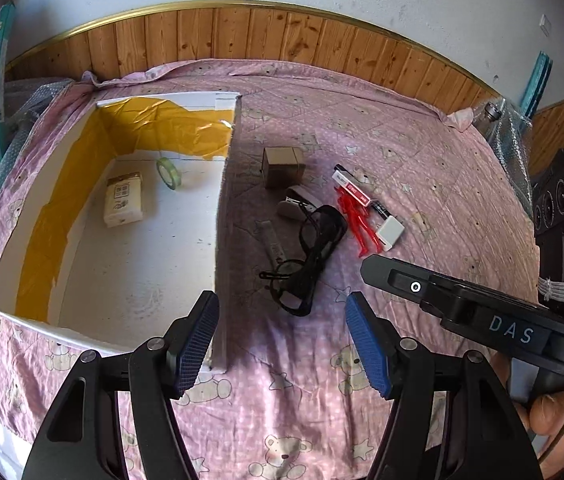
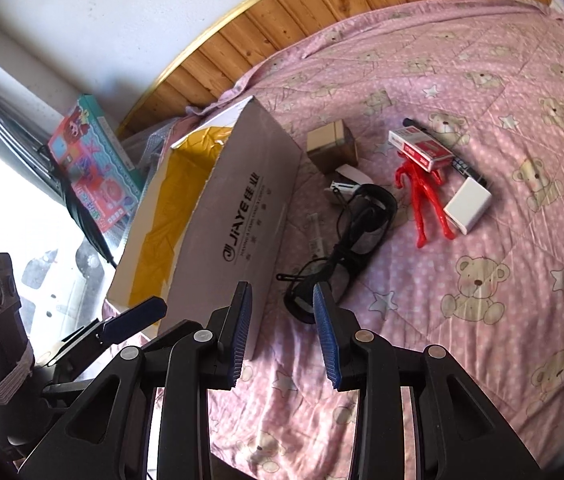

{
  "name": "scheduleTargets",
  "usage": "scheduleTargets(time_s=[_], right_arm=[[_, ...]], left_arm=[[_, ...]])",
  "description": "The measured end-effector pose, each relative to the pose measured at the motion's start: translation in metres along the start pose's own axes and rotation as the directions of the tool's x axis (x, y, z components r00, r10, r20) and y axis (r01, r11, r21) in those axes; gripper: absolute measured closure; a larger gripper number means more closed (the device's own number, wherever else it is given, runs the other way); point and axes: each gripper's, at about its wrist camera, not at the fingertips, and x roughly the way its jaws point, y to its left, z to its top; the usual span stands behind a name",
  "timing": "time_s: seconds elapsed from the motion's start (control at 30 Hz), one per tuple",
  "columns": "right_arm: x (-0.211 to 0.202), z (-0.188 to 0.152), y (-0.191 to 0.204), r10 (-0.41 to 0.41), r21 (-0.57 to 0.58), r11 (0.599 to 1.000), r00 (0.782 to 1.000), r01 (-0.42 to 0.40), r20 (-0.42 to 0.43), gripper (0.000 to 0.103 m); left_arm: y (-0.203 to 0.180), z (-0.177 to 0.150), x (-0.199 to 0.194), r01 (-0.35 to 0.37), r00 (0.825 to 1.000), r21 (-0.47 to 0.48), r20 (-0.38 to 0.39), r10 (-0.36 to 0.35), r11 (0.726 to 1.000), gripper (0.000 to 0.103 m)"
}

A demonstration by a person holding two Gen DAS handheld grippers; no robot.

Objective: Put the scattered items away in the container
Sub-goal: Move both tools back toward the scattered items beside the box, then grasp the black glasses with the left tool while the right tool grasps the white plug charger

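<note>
Box: the white cardboard box (image 1: pixel 129 240) lies open on the pink bedspread (image 1: pixel 422 152), to my left; a tissue pack (image 1: pixel 123 199) and a tape roll (image 1: pixel 169 174) lie inside.
Loose things: just right of the box are black glasses (image 1: pixel 314 248), a stapler (image 1: pixel 296 202), a small brown carton (image 1: pixel 284 166), a red figure (image 1: pixel 356 216), a red-and-white card pack (image 1: pixel 352 188) and a white block (image 1: pixel 390 233).
My left gripper (image 1: pixel 282 340): fingers wide apart, holding nothing, near the box's near right corner.
My right gripper (image 2: pixel 282 336): fingers apart, empty, just short of the glasses (image 2: pixel 346 248).
</note>
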Motion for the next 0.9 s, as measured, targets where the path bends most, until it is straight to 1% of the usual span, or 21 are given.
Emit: scheduleTargets(time_s=[0.17,0.23,0.37,0.4,0.43,0.47,0.57,0.67,0.7,0.77,0.83,0.9], right_arm=[[0.009,0.004,-0.027,-0.004,0.053,0.999,1.0,0.005,-0.014,0.068],[0.011,0.006,-0.036,-0.007,0.072,0.997,1.0,0.008,-0.013,0.068],[0.009,0.014,-0.063,-0.042,0.117,0.992,0.999,0.041,0.002,0.068],[0.009,0.016,-0.07,-0.048,0.131,0.99,0.999,0.047,0.004,0.068],[0.009,0.018,-0.077,-0.056,0.144,0.988,0.998,0.055,0.007,0.068],[0.009,0.02,-0.082,-0.069,0.148,0.987,0.998,0.067,0.01,0.068],[0.008,0.028,-0.095,-0.097,0.157,0.983,0.995,0.093,0.02,0.068],[0.006,0.036,-0.104,-0.164,0.148,0.976,0.986,0.157,0.039,0.066],[0.008,0.039,-0.107,-0.183,0.148,0.973,0.982,0.175,0.039,0.064],[0.014,0.044,-0.115,-0.217,0.151,0.966,0.976,0.21,0.027,0.063],[0.023,0.048,-0.123,-0.24,0.163,0.958,0.971,0.235,0.008,0.063],[0.034,0.052,-0.128,-0.242,0.161,0.957,0.97,0.24,-0.006,0.063]], left_arm=[[-0.019,0.003,0.022,0.014,0.999,0.03,-0.034,-0.013,0.999,0.036],[-0.024,0.005,0.031,0.01,0.999,0.037,-0.049,-0.008,0.999,0.036],[-0.031,0.008,0.052,0.001,0.997,0.046,-0.078,0.003,0.999,0.036],[-0.034,0.009,0.057,-0.005,0.997,0.056,-0.082,0.009,0.998,0.032],[-0.037,0.01,0.061,-0.023,0.997,0.074,-0.072,0.028,0.997,0.031],[-0.04,0.012,0.064,-0.032,0.997,0.089,-0.066,0.038,0.996,0.029],[-0.046,0.019,0.074,-0.04,0.997,0.111,-0.066,0.048,0.993,0.029],[-0.054,0.024,0.084,-0.041,0.997,0.131,-0.057,0.049,0.99,0.029],[-0.057,0.025,0.088,-0.034,0.997,0.143,-0.063,0.043,0.989,0.029],[-0.058,0.028,0.101,-0.034,0.996,0.155,-0.078,0.046,0.987,0.029],[-0.054,0.031,0.116,-0.047,0.993,0.148,-0.098,0.062,0.988,0.029],[-0.048,0.032,0.132,-0.052,0.99,0.13,-0.123,0.068,0.99,0.029]])
